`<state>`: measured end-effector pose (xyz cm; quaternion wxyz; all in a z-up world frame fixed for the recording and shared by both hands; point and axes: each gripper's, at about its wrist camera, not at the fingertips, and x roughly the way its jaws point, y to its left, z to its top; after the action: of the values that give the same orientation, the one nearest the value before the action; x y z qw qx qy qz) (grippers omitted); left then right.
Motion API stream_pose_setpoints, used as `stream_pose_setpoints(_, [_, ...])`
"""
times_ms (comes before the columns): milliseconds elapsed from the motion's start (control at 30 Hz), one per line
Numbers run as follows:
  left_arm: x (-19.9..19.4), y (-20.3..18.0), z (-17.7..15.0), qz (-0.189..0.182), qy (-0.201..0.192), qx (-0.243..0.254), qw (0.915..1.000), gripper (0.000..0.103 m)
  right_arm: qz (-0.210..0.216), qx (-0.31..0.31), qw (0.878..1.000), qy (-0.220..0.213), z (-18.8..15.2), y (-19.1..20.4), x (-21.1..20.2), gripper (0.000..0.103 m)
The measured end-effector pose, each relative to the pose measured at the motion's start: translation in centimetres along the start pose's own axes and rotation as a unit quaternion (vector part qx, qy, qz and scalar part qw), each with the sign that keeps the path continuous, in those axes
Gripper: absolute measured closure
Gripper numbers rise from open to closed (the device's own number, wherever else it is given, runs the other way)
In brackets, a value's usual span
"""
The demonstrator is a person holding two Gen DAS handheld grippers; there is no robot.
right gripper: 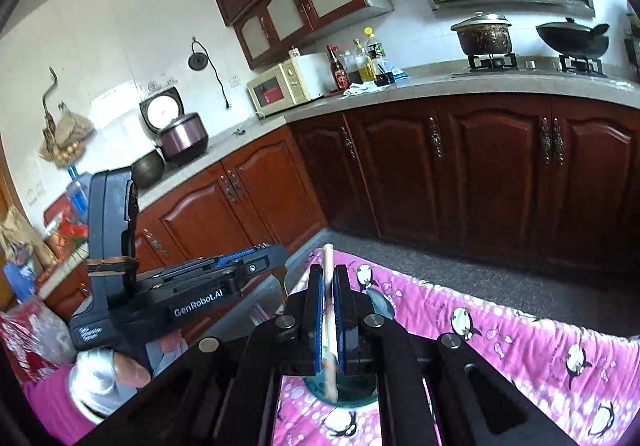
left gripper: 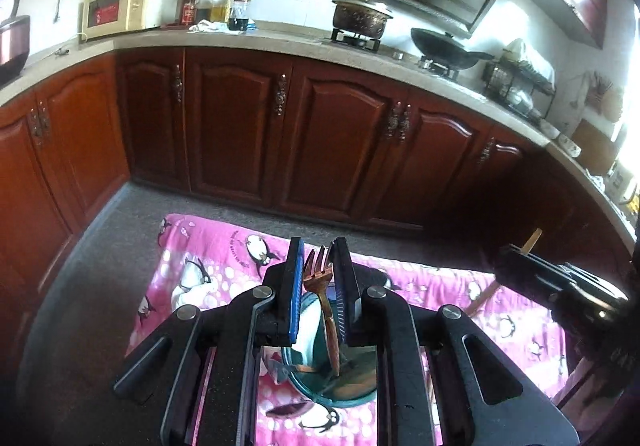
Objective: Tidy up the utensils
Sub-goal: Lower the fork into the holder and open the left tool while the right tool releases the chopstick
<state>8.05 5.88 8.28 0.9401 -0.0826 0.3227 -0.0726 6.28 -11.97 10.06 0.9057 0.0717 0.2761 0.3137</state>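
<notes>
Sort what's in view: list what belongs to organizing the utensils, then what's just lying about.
Job:
wooden fork, in left gripper jaws
pale chopstick, in right gripper jaws
teal bowl on the pink penguin cloth

Lying about:
microwave
bottles
pot
wok
rice cooker

White lettering reading "GenRobot.AI" stands on the black side of the left tool [right gripper: 256, 266], seen from the right wrist view. A smaller white label lower on the same body is too blurred to read. The pink penguin blanket [left gripper: 208, 246] carries a curved line of dark print, too small to make out. Bottle labels on the counter [right gripper: 420, 86] are unreadable.
</notes>
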Motion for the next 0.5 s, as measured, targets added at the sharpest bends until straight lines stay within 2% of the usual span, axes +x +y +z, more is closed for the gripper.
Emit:
stream_pose_setpoints(200, [1.7,0.4,-0.8,0.006,0.014,-0.007,0.9999,0.09,-0.012,-0.02,1.0,0.014,-0.7,0.0,2.6,0.099])
stream_pose_setpoints(500, [3.1,0.2,-1.7,0.007,0.038,-0.009,0.9992,0.09,-0.001,0.018,0.999,0.039,-2.4,-2.6,3.3,0.098])
